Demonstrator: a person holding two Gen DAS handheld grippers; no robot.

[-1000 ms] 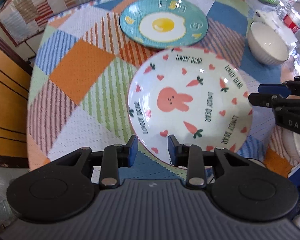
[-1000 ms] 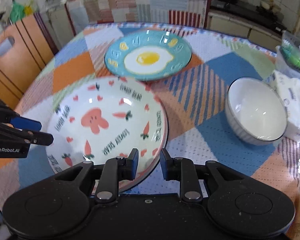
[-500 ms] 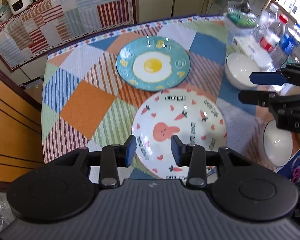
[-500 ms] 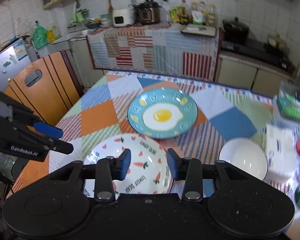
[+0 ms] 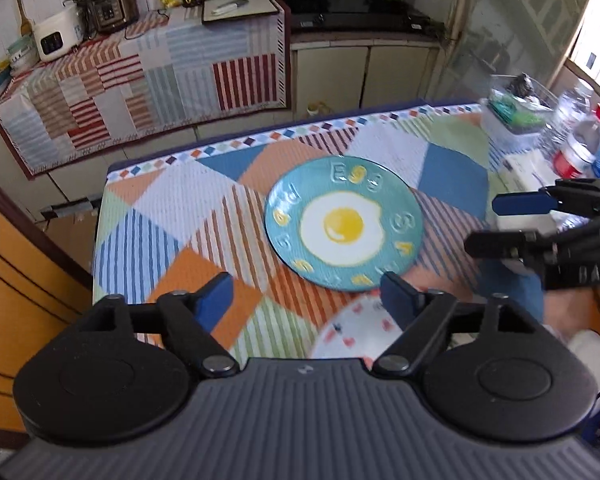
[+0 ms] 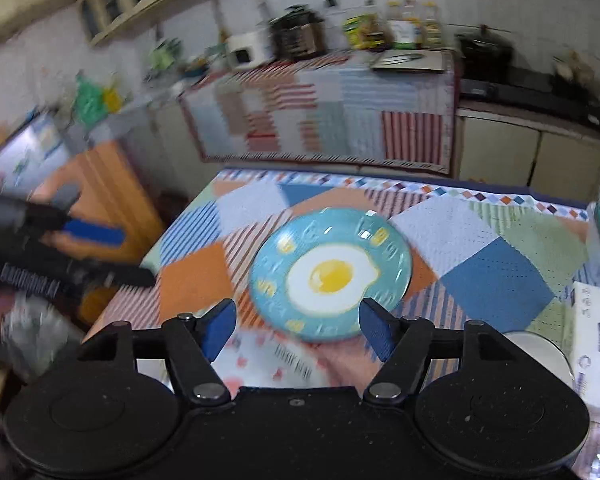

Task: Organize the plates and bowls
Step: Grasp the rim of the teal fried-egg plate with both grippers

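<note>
A teal plate with a fried-egg picture (image 5: pixel 343 225) lies flat on the patchwork tablecloth; it also shows in the right wrist view (image 6: pixel 331 274). A white rabbit-and-carrot plate (image 5: pixel 356 332) lies nearer, mostly hidden under my grippers (image 6: pixel 260 360). My left gripper (image 5: pixel 307 300) is open and empty, held high above the table. My right gripper (image 6: pixel 298 330) is open and empty too, and appears at the right of the left wrist view (image 5: pixel 496 224). A white bowl (image 6: pixel 540 350) peeks out at the right.
Water bottles (image 5: pixel 580 144) and a plastic container (image 5: pixel 512 116) stand at the table's right edge, with a white tissue pack (image 6: pixel 596 332) near them. A wooden chair (image 6: pixel 100 196) stands left of the table. A kitchen counter with appliances (image 5: pixel 108 4) runs behind.
Both grippers rose and pulled back from the rabbit plate, and both jaws opened much wider. The views now tilt up toward the kitchen counter. The plates stayed in place.
</note>
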